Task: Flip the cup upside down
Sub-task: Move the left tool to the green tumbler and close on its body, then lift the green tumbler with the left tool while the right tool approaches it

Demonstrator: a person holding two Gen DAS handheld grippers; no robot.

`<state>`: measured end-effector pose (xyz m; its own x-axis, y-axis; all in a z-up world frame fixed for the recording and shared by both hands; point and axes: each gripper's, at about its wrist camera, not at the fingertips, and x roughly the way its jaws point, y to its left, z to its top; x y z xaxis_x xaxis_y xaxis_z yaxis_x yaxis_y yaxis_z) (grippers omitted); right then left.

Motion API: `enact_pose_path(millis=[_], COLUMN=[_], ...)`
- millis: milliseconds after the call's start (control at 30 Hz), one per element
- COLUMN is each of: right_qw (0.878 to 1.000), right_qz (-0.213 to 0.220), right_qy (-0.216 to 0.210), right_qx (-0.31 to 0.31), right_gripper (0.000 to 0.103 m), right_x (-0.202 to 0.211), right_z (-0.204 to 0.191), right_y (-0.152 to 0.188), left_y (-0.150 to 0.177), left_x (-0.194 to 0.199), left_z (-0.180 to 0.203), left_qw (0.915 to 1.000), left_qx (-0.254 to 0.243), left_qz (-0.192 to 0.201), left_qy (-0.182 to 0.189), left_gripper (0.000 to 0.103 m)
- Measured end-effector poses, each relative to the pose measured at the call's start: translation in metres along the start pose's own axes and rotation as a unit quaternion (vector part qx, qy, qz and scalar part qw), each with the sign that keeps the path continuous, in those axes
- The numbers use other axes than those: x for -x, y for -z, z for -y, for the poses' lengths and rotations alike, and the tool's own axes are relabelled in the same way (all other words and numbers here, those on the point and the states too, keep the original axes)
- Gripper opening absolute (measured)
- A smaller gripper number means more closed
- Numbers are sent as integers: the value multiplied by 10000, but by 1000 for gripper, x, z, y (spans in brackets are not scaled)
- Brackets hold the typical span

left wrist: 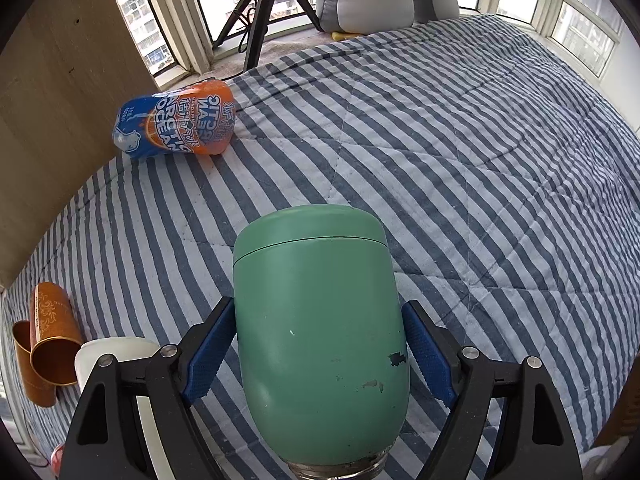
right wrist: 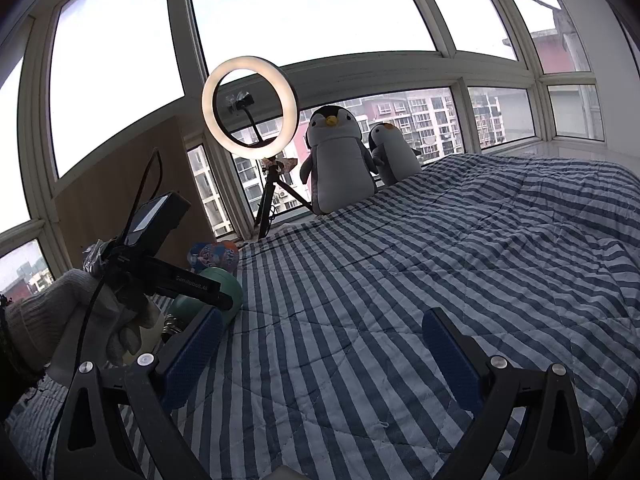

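Observation:
A green cup (left wrist: pixel 320 332) with chipped paint fills the lower middle of the left wrist view. My left gripper (left wrist: pixel 318 344) is shut on it, blue pads pressed on both sides. The cup points away from the camera, its rounded green end far and its metal threaded rim (left wrist: pixel 340 468) near. In the right wrist view the green cup (right wrist: pixel 224 284) shows at the left, held by the left gripper in a gloved hand (right wrist: pixel 60 320). My right gripper (right wrist: pixel 324 344) is open and empty above the striped bedspread (right wrist: pixel 400 280).
An orange-and-blue drink bottle (left wrist: pixel 176 122) lies at the bed's far left by a wooden board (left wrist: pixel 60 120). Two orange cups (left wrist: pixel 48 344) and a white cup (left wrist: pixel 116 356) lie at the near left. A ring light tripod (right wrist: pixel 250 108) and plush penguins (right wrist: pixel 340 160) stand by the windows.

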<state>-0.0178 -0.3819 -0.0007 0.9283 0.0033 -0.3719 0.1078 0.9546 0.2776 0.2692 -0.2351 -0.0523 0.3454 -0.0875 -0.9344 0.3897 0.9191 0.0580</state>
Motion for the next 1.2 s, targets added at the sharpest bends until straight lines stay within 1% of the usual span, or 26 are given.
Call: enact_pose_path(millis=[33,67,133,233,367,500,667,800,900,1033,1133,1200], right_qw=[10000,10000,10000,10000,9999,10000,10000,9999,9996,9985,9970,9956], right_qz=[10,19,44,56,20,21,-10,-119,-237,-407,-574,-706], right_qy=[8,7,-15,-15,-32,-8,22,-22,-148,-344,-470,-567], right_qx=[10,8,-25,-80,-107,-70,44,102,95,127,209,234], right_gripper=[99,99,99,99,99,99,99,99,99,99,99,99], right_x=[1,1,2,2,0,0,3,3,3,3,-1,-4], right_z=[0,1,2,5,6,4,0,-6,-12,-25,-40,-50], right_y=[0,0,0,0,0,0,3,6,7,10,14,17], left_y=[2,4,2,0,8,24,55,89,120,156,176,182], left_x=[-6,-7,-7,-7,-3,6,31,53,64,68,63,64], left_z=[3,4,-1,-9,-9,-5,-2,-4,-12,-25,-27,-27], left_qw=[9999,9997,9999,9996,9996,9995,9994,9992,9987,9972,9968,9966], left_qx=[-78,-127,13,226,224,183,130,85,177,379,372,339], left_qz=[-22,76,150,58,50,-7,80,194,181,132,57,165], left_qy=[-112,-177,-46,130,157,247,303,351,436,627,707,730], left_gripper=[84,84,84,83,83,83,83,83,83,83,83,83])
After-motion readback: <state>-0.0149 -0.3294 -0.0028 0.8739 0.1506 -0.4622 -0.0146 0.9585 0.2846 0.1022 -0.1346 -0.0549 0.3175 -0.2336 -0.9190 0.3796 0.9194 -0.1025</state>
